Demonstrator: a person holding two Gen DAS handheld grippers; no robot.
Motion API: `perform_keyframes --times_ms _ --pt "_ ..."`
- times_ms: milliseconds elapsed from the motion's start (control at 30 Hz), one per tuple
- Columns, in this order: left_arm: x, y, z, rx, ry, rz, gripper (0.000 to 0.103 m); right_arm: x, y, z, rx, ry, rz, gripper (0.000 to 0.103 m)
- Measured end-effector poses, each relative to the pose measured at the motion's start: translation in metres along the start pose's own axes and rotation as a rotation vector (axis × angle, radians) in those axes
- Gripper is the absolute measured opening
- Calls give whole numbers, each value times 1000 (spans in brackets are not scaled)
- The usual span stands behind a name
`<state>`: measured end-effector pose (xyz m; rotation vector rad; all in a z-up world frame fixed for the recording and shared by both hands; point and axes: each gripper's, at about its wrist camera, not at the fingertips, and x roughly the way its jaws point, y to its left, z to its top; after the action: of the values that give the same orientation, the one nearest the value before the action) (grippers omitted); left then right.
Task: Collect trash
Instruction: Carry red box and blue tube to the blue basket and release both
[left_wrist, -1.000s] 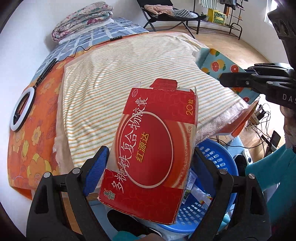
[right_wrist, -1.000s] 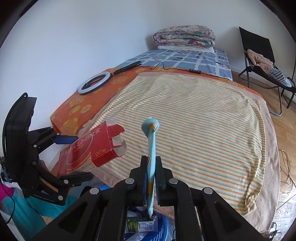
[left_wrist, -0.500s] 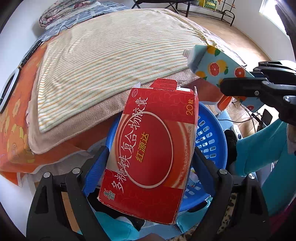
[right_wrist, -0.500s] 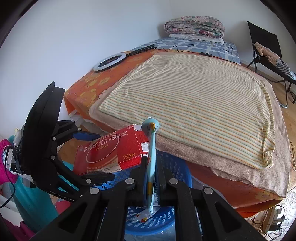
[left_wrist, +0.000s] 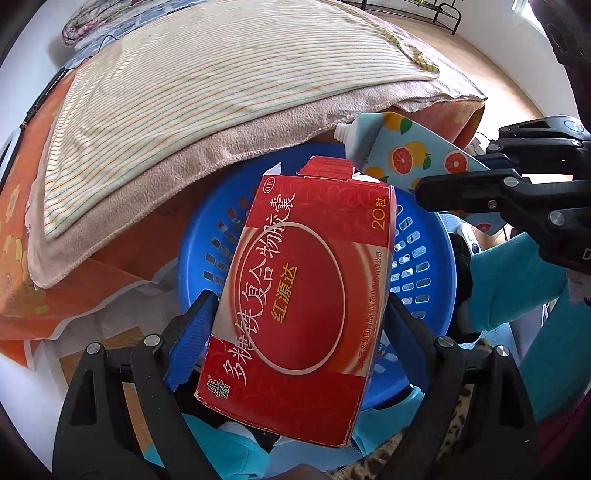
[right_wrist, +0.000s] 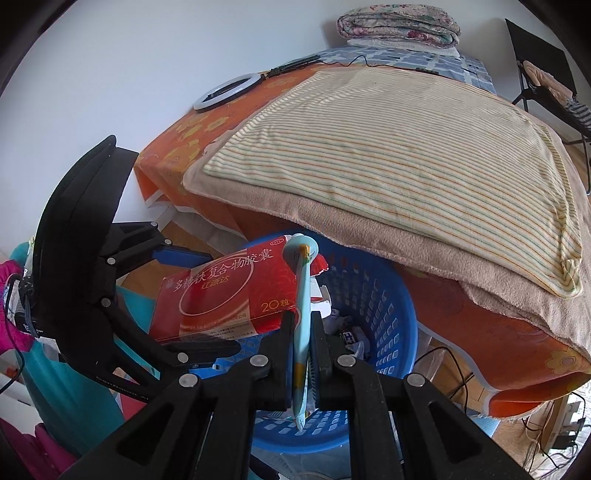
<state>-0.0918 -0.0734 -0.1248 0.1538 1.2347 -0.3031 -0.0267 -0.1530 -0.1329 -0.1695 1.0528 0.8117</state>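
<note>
My left gripper (left_wrist: 299, 317) is shut on a red medicine box (left_wrist: 303, 288) and holds it over the blue plastic basket (left_wrist: 424, 258). The box also shows in the right wrist view (right_wrist: 229, 295), held by the left gripper (right_wrist: 192, 299). My right gripper (right_wrist: 302, 325) is shut on a light blue tube with fruit prints (right_wrist: 303, 295), edge-on above the basket (right_wrist: 384, 295). In the left wrist view the tube (left_wrist: 406, 147) and right gripper (left_wrist: 454, 177) are at the right, over the basket's far rim. Crumpled trash (right_wrist: 351, 332) lies inside the basket.
The bed with a striped blanket (right_wrist: 406, 147) and orange sheet (right_wrist: 480, 314) overhangs the basket's far side. A ring light (right_wrist: 225, 92) lies on the bed by the wall. A black folding chair (right_wrist: 539, 74) stands far right. Cables (right_wrist: 554, 435) run on the floor.
Both grippers have come down and forward from above the bed edge to over the blue basket, each still holding its item.
</note>
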Motion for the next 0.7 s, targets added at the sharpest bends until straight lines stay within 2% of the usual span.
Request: perform_keyframes --times_ms 333,433,500,533,700 --pt "3 -10 -1 43 1 -10 90 20 -7 -4 28 57 7 5" --pt "5 -8 0 29 7 -13 90 23 -11 -5 44 69 1 10" --pt "6 -6 0 17 12 -12 90 25 -14 -5 60 73 3 28" --pt "6 -4 -1 10 14 -15 90 26 -16 -5 71 73 5 33" --pt "7 -2 -3 -3 18 -15 90 28 -21 -5 99 76 -10 38"
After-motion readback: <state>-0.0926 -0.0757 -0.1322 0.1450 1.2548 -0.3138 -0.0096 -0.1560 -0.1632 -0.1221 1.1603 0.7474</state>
